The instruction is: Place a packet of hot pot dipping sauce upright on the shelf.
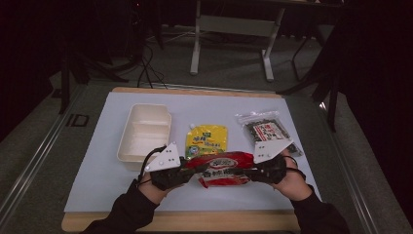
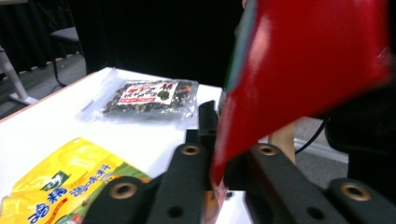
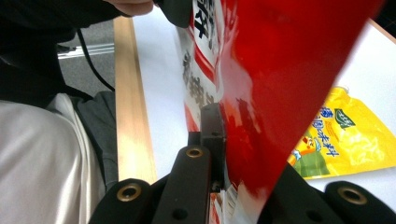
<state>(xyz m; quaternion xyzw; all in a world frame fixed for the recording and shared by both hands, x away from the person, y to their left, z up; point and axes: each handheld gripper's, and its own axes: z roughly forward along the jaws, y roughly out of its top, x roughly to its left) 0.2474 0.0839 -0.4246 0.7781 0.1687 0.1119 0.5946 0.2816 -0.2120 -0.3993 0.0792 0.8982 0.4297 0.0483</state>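
Observation:
A red noodle packet (image 1: pixel 221 165) with white print hangs just above the table's near side, stretched between both grippers. My left gripper (image 1: pixel 189 169) is shut on its left end; in the left gripper view the jaws (image 2: pixel 218 151) pinch the packet's (image 2: pixel 303 70) lower edge. My right gripper (image 1: pixel 254 168) is shut on its right end; in the right gripper view the packet (image 3: pixel 280 70) rises from between the jaws (image 3: pixel 233 158) and hides the right one. Both hands hold the grippers level, pointing inward at each other.
A yellow sauce pouch (image 1: pixel 207 140) (image 2: pixel 60 186) (image 3: pixel 345 135) lies flat just behind the packet. A clear bag of dark dried food (image 1: pixel 265 129) (image 2: pixel 149 95) lies at the right, a white rectangular container (image 1: pixel 143 134) at the left. The wooden table edge (image 3: pixel 130 116) runs near the person.

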